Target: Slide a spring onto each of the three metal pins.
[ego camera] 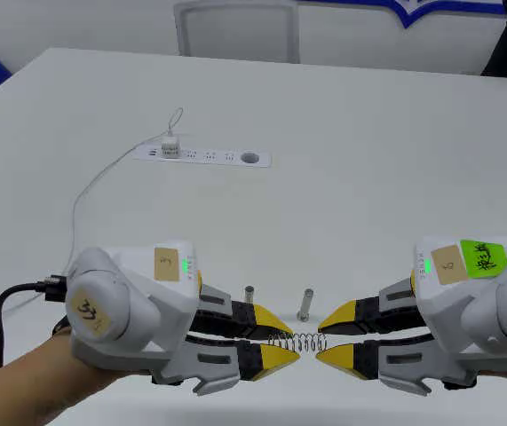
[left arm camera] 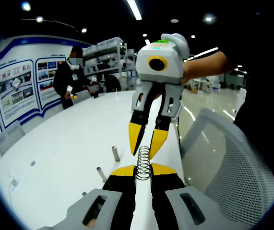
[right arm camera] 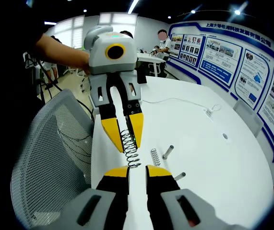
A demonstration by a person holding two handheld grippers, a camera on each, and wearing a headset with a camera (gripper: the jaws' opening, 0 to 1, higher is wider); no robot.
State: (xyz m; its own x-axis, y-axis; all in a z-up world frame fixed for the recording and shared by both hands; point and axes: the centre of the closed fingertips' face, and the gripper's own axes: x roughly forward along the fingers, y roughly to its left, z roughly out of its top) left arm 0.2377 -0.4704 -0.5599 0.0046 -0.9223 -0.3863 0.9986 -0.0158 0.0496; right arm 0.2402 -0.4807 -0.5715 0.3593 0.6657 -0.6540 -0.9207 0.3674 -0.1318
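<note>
The left tool [ego camera: 287,340] is pinched nearly shut on one end of a spring [ego camera: 298,340]. The right tool [ego camera: 322,340] faces it tip to tip, its jaws narrowed about the other end; I cannot tell whether they press the coils or only bracket them. The spring hangs level in the air between the two tools, clear of the counter [ego camera: 368,177]. Just beyond it a pin [ego camera: 305,304] stands upright and bare, and a second pin [ego camera: 249,295] stands bare by the left tool's far jaw. In the right gripper view a loose spring [right arm camera: 155,156] lies on the counter just beside a pin.

The step in hand looks like a hand-over or re-grip ahead of the first threading, since neither of these pins wears a spring. The next move calls for one tool to hold the spring alone near one end and turn it upright. The open end then has to be centred over a pin top and lowered. The grip should be light, so the coils are not crushed or the pin knocked over.
</note>
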